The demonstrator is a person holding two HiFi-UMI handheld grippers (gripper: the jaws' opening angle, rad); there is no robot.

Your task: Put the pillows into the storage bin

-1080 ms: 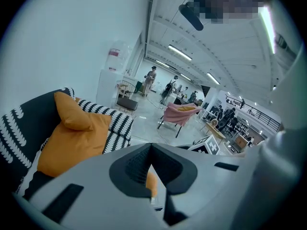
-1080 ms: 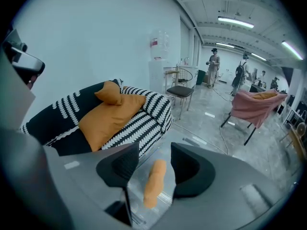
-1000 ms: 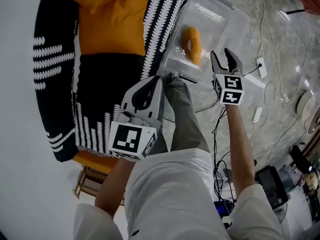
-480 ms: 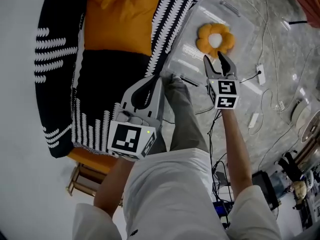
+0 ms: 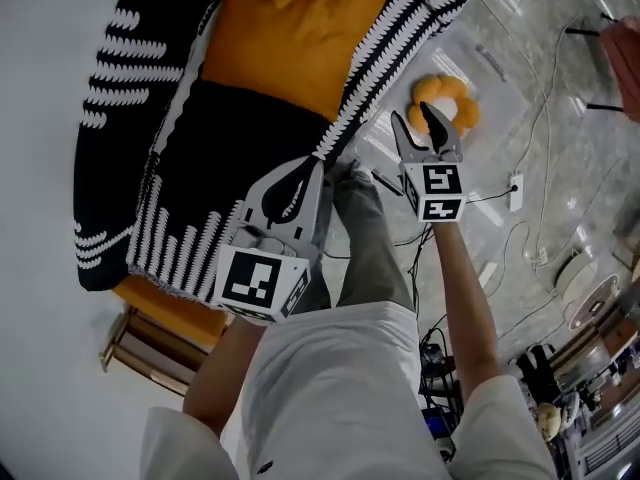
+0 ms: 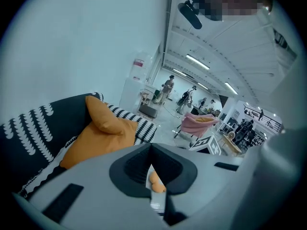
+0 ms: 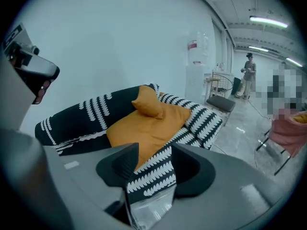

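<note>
Flower pillow (image 5: 447,103) lies in clear storage bin (image 5: 482,68). Big orange pillow (image 5: 300,28) on sofa (image 5: 230,138): looks soft, light; pinch corner. Left hand-held gripper (image 5: 321,161) closed, empty. Right hand-held gripper (image 5: 410,118) open, empty.

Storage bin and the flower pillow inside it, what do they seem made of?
Storage bin: likely clear hard plastic, glossy; the floor shows through and its walls catch glare. Flower pillow: probably soft orange plush fabric, matte, with puffy stuffed petals.

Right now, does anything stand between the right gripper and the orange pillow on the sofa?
Nothing visible does. The right gripper, jaws apart and empty, looks across the sofa's patterned cover straight at the orange pillow.
</note>
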